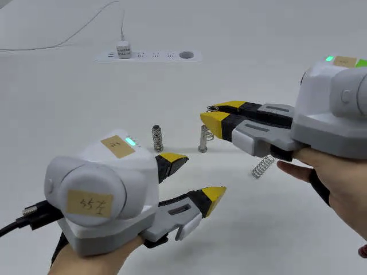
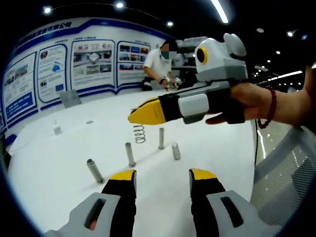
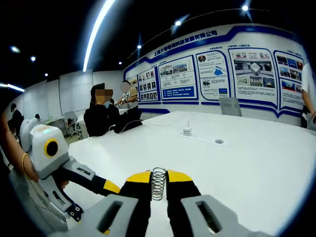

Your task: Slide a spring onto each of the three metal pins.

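Nearest me, the left gripper (image 1: 198,175) hovers low over the white desk (image 1: 86,103), its jaws spread and holding nothing. Just beyond stand the pins. In the left gripper view a sprung pin (image 2: 94,170) already wears its coil, while a nearer bare pin (image 2: 130,154) and a farther bare pin (image 2: 161,138) wait upright. Above them the right gripper (image 1: 213,116) has its jaws pinching the held spring (image 3: 158,183) around its middle, and the coil hangs upright with its lower end close beside a bare pin. The step in hand, as I judge it, is threading that coil. I would keep it plumb, centre its open lower end over the pin's tip, come straight down, and release only once the pin is well inside, since a tilted coil may snag. A loose spring (image 1: 263,166) lies on the desk to the right, apart from the pins. The count: three pins, one dressed and two bare; three springs, one mounted, one held, one lying free; two grippers; one power strip (image 1: 149,55) far back.
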Demonstrator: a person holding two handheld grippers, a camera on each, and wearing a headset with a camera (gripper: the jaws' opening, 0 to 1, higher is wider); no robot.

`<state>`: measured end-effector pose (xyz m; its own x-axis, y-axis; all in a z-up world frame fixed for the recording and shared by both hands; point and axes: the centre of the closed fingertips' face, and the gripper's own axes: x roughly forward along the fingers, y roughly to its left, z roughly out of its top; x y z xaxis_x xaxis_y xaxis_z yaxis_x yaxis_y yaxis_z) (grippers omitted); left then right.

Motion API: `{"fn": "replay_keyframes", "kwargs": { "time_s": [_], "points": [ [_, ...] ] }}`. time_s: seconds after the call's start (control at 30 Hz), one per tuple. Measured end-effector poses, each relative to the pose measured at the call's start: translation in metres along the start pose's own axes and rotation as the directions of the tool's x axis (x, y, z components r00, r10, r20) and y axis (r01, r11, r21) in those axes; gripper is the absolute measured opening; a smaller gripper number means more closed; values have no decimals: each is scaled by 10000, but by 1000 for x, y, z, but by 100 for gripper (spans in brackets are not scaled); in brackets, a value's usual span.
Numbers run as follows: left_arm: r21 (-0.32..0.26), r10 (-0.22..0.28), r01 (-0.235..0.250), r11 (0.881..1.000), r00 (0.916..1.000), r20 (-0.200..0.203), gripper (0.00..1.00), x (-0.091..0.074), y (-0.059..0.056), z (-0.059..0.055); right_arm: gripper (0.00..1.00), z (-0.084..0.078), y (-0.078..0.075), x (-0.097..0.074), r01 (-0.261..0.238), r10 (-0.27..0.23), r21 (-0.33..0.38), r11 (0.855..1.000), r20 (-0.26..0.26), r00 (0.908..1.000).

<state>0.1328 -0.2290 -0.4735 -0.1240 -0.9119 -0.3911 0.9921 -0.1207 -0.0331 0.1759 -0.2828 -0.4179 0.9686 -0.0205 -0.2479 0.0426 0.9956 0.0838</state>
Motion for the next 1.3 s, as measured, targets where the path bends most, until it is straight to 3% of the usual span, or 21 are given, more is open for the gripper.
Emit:
{"fn": "replay_keyframes", "kwargs": {
  "time_s": [0.5, 1.03, 1.3],
  "points": [
    [-136, 152, -153, 9998, 9999, -63, 51, -1, 4, -1, 12, -4, -29, 20, 386, -386, 199, 9991, -10, 9993],
    [-239, 180, -182, 9995, 9998, -87, 54, -1, 5, -2, 12, -16, -34, 32, 524, -522, 88, 9986, -280, 9982],
    [-267, 171, -172, 9995, 9998, -70, 54, -1, 5, -2, 12, -24, -30, 35, 511, -523, -253, 9984, -508, 9973]
  ]
}}
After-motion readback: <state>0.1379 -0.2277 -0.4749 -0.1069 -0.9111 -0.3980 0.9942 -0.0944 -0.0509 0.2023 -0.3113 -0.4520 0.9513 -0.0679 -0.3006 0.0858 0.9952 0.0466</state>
